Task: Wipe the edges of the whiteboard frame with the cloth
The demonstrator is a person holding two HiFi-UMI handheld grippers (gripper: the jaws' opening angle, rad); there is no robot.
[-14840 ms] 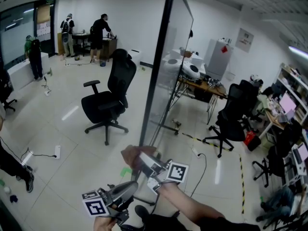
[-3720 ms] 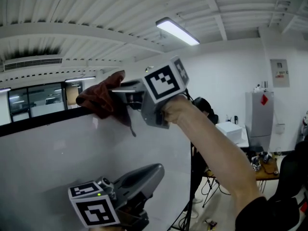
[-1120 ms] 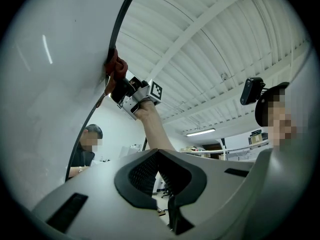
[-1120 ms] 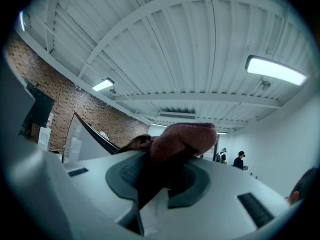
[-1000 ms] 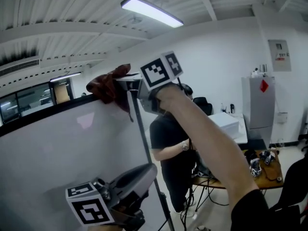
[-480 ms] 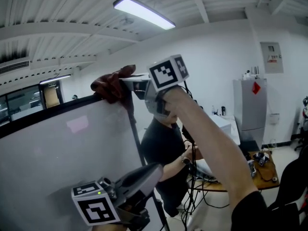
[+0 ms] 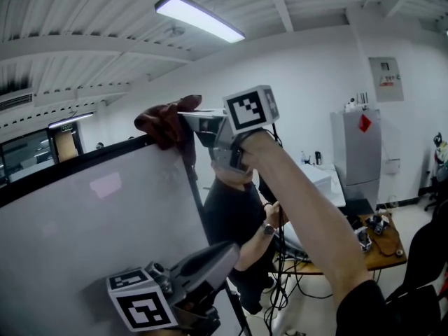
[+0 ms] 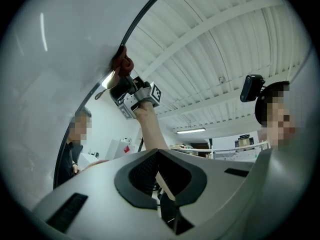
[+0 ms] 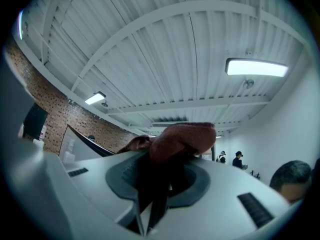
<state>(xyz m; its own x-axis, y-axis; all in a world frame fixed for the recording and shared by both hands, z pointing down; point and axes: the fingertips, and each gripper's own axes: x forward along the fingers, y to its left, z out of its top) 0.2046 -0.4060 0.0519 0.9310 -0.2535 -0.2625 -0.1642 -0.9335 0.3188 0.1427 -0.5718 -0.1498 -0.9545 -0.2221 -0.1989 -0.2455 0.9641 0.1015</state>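
Observation:
A dark red cloth (image 7: 166, 121) rests against the top right corner of the whiteboard frame (image 7: 84, 161), where the black top edge meets the right edge. My right gripper (image 7: 187, 122) is raised high and shut on the cloth (image 9: 181, 139). In the left gripper view the cloth (image 8: 121, 62) shows as a small red bunch on the frame's dark edge (image 8: 142, 11). My left gripper (image 7: 210, 264) hangs low in front of the white board face, shut with nothing between its jaws (image 8: 155, 170).
A person in a black shirt (image 7: 234, 215) stands just behind the board's right edge. Farther right are a desk with clutter (image 7: 374, 240), a grey cabinet (image 7: 355, 156) and a black chair (image 7: 427, 257). A ceiling light (image 7: 199, 17) runs overhead.
The cloth and my right gripper have shifted slightly right and down along the frame's top corner. The person behind the board shows more. My left gripper stays low.

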